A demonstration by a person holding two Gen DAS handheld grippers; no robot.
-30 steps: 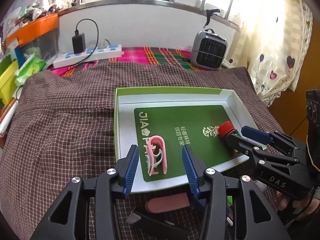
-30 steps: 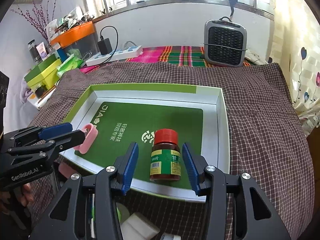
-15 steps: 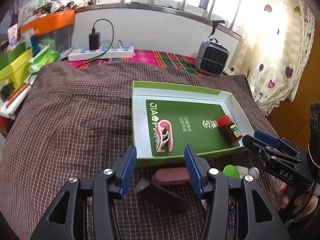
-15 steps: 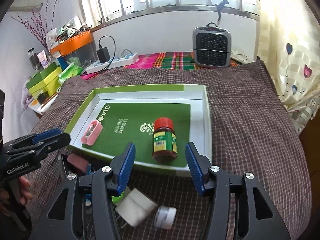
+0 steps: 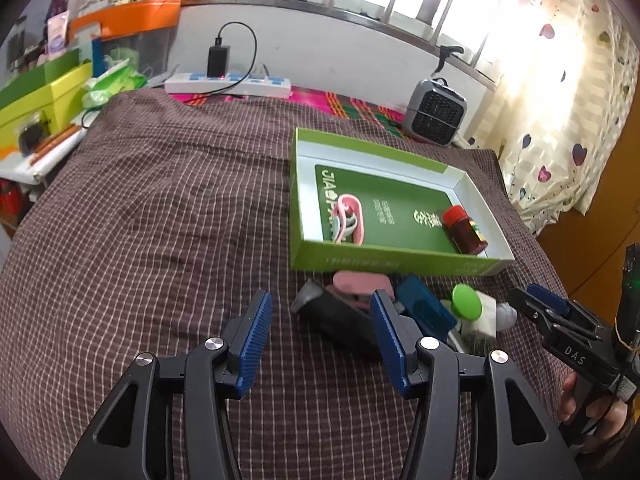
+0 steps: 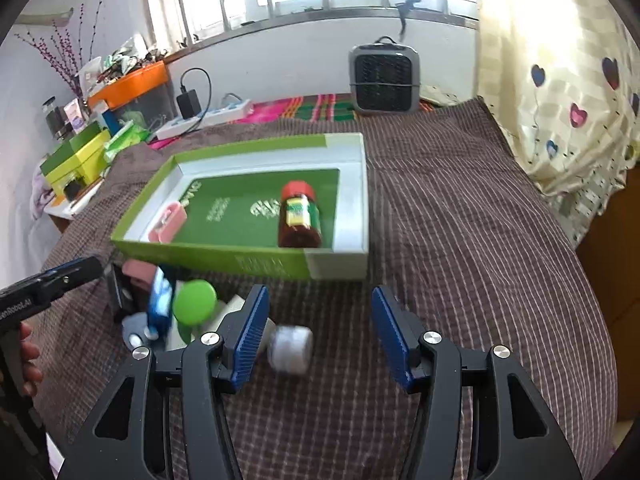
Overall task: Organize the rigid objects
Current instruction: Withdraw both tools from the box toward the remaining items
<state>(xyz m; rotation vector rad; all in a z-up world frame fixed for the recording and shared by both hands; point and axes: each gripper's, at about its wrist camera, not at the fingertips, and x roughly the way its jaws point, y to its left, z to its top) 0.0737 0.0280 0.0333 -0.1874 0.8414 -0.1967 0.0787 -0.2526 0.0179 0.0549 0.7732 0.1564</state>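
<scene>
Both the left gripper (image 5: 320, 334) and right gripper (image 6: 318, 332) are hanging spread and empty, jaws just widened, near the clutter in front of the green box (image 6: 256, 262). The red-capped bottle (image 6: 300, 220) and pink clip (image 5: 349, 220) are lying inside the box. The small white jar (image 6: 290, 348) is lying on its side on the soft bed, so a nudge risks rolling it away

Both tongs (image 5: 320, 334) (image 6: 318, 332) agape, just widening, empty

I see a brown checked blanket (image 5: 160, 216) spread out under everything. Far back by the white wall sits a small grey heater (image 6: 385, 79). A white power strip (image 5: 228, 83) lies near it with a black charger (image 5: 219, 60) plugged in. On my left are an orange bin (image 6: 130, 82) and green boxes (image 6: 76, 156). A curtain with hearts (image 6: 560, 92) hangs on my right.
</scene>
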